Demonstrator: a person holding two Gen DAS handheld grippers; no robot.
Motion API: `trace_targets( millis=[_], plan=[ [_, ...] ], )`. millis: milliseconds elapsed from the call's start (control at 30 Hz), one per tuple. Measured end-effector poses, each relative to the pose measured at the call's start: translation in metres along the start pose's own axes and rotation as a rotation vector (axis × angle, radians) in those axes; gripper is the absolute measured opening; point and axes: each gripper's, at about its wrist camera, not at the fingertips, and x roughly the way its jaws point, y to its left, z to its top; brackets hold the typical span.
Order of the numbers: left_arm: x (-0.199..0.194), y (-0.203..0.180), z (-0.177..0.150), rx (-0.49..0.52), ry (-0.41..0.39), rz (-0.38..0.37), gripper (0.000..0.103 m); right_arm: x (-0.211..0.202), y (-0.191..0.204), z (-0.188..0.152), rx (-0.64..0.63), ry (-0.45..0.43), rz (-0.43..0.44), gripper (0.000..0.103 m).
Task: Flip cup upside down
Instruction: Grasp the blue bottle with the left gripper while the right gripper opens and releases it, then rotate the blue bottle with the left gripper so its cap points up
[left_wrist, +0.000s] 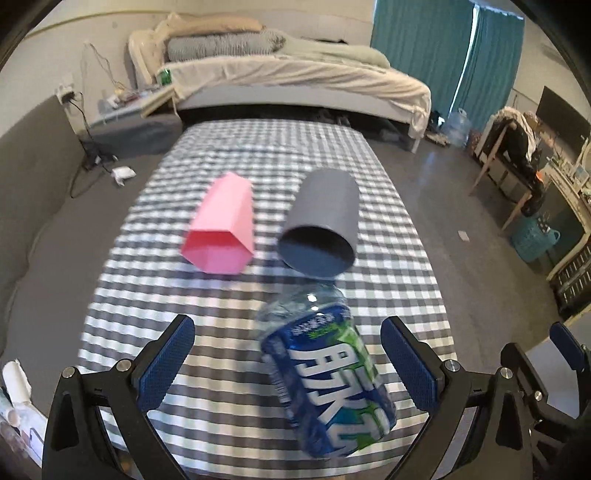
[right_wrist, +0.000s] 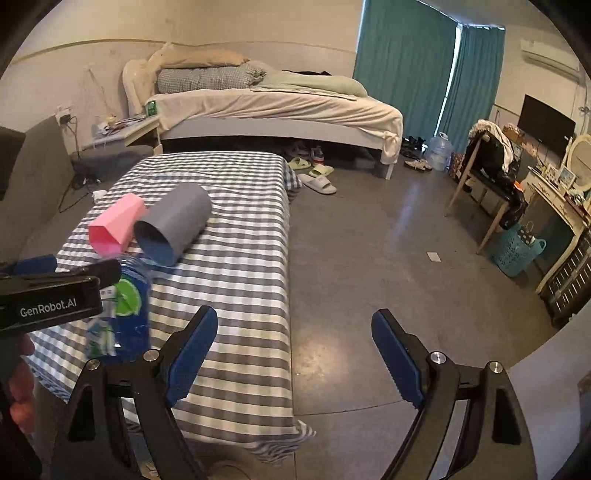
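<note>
A pink hexagonal cup (left_wrist: 218, 225) (right_wrist: 116, 225) and a grey round cup (left_wrist: 321, 221) (right_wrist: 173, 225) lie on their sides side by side on the checked table (left_wrist: 207, 424) (right_wrist: 240, 295), mouths toward me. Nearer, a blue-labelled plastic bottle (left_wrist: 325, 376) (right_wrist: 122, 314) lies on the cloth. My left gripper (left_wrist: 288, 365) is open, its blue pads wide on either side of the bottle and short of the cups. My right gripper (right_wrist: 295, 354) is open and holds nothing, over the table's right edge and the floor.
A grey sofa (left_wrist: 33, 206) runs along the table's left side. Beyond the table stands a bed (right_wrist: 277, 110) with slippers (right_wrist: 317, 181) on the floor. A chair (right_wrist: 487, 166) and a teal basket (right_wrist: 517, 251) stand at the right.
</note>
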Motion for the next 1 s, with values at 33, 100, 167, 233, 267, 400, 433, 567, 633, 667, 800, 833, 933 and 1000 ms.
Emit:
trace_targets(
  millis=[33,100,167,233,267,400,433,567,633,667,800,833,933,1000],
  plan=[
    [0.004,0.000,0.001,-0.008,0.014,0.012,0.103,0.003,-0.004,-0.001,0.009,0.008,-0.002,0.086],
    [0.012,0.005,0.004,-0.035,0.030,0.051,0.103,0.008,-0.006,-0.002,0.023,0.022,0.006,0.086],
    [0.018,0.010,0.006,-0.067,0.059,0.032,0.103,0.011,-0.007,-0.002,0.026,0.032,0.001,0.086],
    [0.026,0.011,0.006,-0.075,0.094,0.003,0.102,0.014,-0.008,-0.003,0.030,0.032,-0.003,0.086],
    [0.029,0.011,0.006,-0.080,0.110,-0.006,0.102,0.015,-0.008,-0.004,0.033,0.033,0.000,0.086],
    [0.041,0.012,0.006,-0.086,0.172,-0.049,0.094,0.016,-0.005,-0.005,0.033,0.037,0.010,0.086],
    [0.043,0.012,0.005,-0.087,0.186,-0.068,0.086,0.016,-0.004,-0.005,0.031,0.036,0.011,0.086],
    [0.041,0.013,0.005,-0.101,0.196,-0.117,0.077,0.013,-0.004,-0.005,0.032,0.029,0.009,0.086],
    [0.033,0.015,0.007,-0.094,0.164,-0.123,0.077,0.013,-0.003,-0.004,0.032,0.032,0.009,0.086],
    [0.027,0.016,0.008,-0.087,0.139,-0.127,0.076,0.012,-0.002,-0.004,0.027,0.032,0.006,0.086],
    [-0.002,0.011,0.009,-0.014,-0.005,-0.095,0.076,0.005,0.003,-0.003,0.017,0.021,0.005,0.086],
    [-0.011,0.006,0.007,0.029,-0.059,-0.067,0.076,0.004,0.004,-0.003,0.016,0.018,0.006,0.086],
    [-0.027,-0.002,0.000,0.120,-0.190,-0.013,0.077,0.000,0.007,-0.002,0.005,0.013,-0.007,0.086],
    [-0.030,-0.003,-0.007,0.158,-0.261,0.004,0.077,-0.002,0.009,-0.001,-0.003,0.006,-0.016,0.086]
  ],
)
